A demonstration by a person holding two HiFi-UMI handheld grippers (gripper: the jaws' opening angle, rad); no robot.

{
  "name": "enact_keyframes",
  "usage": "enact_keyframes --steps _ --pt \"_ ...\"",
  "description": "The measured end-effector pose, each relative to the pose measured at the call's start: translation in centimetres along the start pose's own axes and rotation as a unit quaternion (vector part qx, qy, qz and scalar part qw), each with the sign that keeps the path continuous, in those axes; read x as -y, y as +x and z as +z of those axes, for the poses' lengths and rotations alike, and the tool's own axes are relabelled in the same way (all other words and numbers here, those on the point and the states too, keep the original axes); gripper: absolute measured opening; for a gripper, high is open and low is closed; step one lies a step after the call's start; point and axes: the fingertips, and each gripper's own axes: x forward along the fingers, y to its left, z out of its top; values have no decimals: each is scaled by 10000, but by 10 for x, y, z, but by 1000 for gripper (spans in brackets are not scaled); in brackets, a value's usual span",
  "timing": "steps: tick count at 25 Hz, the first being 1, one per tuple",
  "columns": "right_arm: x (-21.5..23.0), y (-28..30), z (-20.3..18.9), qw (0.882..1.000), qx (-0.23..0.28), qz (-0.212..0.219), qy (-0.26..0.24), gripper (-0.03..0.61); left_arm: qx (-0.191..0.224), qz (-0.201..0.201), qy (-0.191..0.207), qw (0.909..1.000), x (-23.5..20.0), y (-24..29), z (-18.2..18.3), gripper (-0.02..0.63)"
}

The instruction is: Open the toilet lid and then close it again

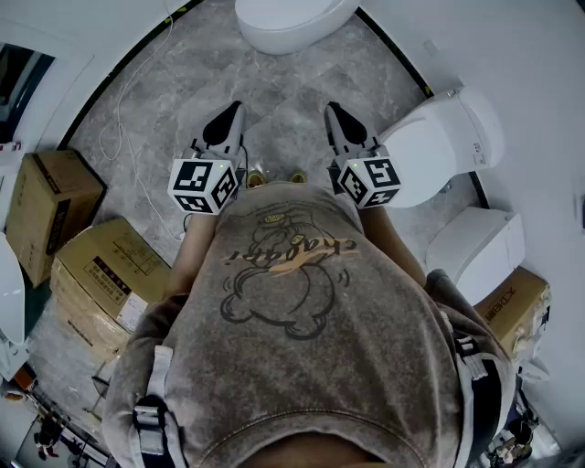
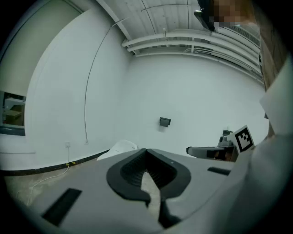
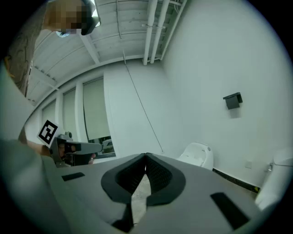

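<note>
Although both pairs of tongs are pressed together with nothing between them, neither has reached a toilet. The left tongs and right tongs are held side by side in front of the person's chest, pointing out over the grey floor.

The closest toilet stands to the right of the right tongs, near but apart, with its lid down. Its long axis runs on a slant, with the rounded front toward the person and the back toward the right-hand wall, where I judge the hinge to be. The right tongs are therefore the nearer pair.

Counted: two pairs of tongs, and three toilets for certain: the closest toilet, a far toilet ahead, and a third toilet beside the closest one. A white shape at the left edge may be a fourth; I cannot tell.
</note>
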Motion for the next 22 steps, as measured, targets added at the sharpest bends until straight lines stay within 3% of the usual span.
enact_keyframes --steps 13,22 --pt "28 6 -6 9995 -70 224 203 26 -103 -15 -11 9999 8 29 -9 9" --pt "65 86 -18 9989 -292 351 144 26 -57 48 -141 9999 -50 88 -9 9"
